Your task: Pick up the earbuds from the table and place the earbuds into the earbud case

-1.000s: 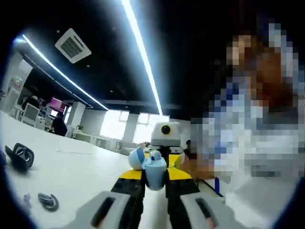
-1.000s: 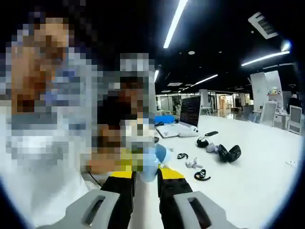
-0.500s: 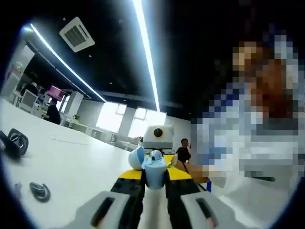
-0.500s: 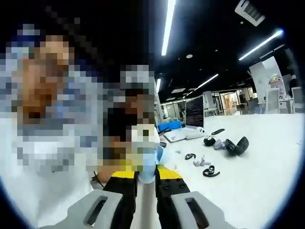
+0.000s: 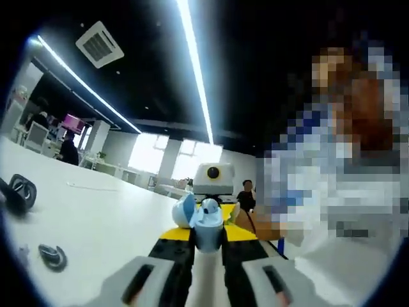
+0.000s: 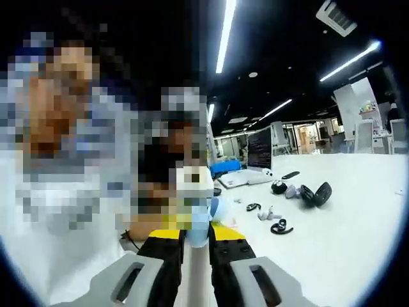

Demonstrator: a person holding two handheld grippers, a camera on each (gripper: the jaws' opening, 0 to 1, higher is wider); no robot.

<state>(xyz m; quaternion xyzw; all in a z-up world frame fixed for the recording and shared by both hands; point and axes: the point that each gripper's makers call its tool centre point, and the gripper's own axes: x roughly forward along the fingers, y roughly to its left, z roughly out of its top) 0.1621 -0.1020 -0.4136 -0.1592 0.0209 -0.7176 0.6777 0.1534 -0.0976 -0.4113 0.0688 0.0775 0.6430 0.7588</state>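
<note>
My left gripper (image 5: 208, 238) is shut on a light blue earbud case (image 5: 208, 231) whose round lid (image 5: 184, 211) stands open to the left. A small light blue earbud (image 5: 209, 206) sits at the case's mouth. The yellow-tipped right gripper (image 5: 234, 215) faces it from just behind the case. In the right gripper view, my right gripper (image 6: 197, 235) is shut on the light blue earbud (image 6: 197, 230), pressed up against the case lid (image 6: 218, 208); the left gripper beyond it is mostly hidden. Both are held above the white table (image 6: 332, 243).
On the table lie black earbuds (image 6: 281, 227), (image 6: 254, 207), a white earbud (image 6: 265, 214), an open black case (image 6: 313, 194), a laptop (image 6: 252, 169) and a phone (image 6: 291, 174). A black case (image 5: 19, 192) and a black earbud (image 5: 51, 256) lie left. A person stands close behind.
Both views have tilted a little with the hands. The two grippers stay tip to tip at the light blue case; nothing on the table has moved.
</note>
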